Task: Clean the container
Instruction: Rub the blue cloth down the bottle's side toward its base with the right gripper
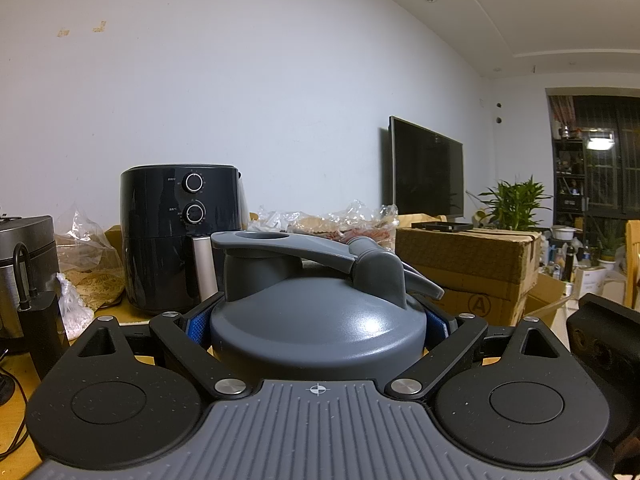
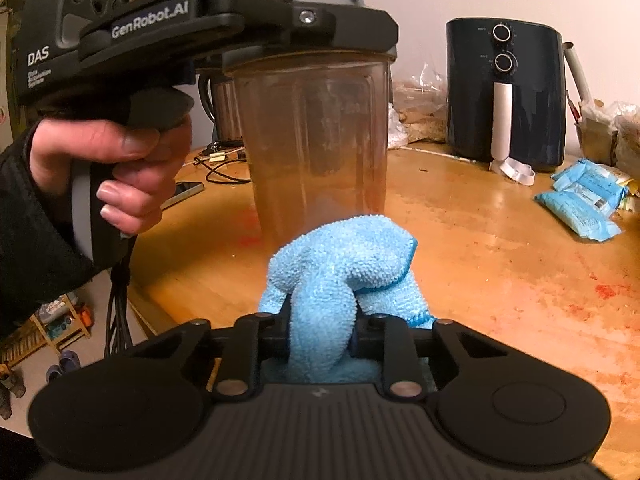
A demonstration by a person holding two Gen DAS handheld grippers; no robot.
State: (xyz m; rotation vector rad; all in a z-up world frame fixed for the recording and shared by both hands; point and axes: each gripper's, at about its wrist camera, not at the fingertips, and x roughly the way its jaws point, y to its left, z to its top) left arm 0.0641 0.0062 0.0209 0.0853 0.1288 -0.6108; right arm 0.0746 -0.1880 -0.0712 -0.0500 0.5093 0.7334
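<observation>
The container is a tall translucent brownish cup (image 2: 316, 136) with a grey flip-top lid (image 1: 320, 308), and it stands upright. My left gripper (image 1: 316, 334) is shut on the lid's rim, with a blue pad (image 1: 196, 326) pressed against each side. In the right wrist view a person's hand (image 2: 132, 160) holds that left gripper (image 2: 316, 28) level at the top of the cup. A crumpled light-blue cloth (image 2: 344, 256) is pinched in my right gripper (image 2: 322, 332), just in front of the cup's lower part. The cloth hides the base of the cup.
A black air fryer (image 2: 504, 92) stands at the back of the stained wooden table (image 2: 480, 260). Blue packets (image 2: 580, 200) lie at the right, and a phone (image 2: 186, 192) and cables at the left. Cardboard boxes (image 1: 468, 264), plastic bags and a television (image 1: 426, 168) are behind.
</observation>
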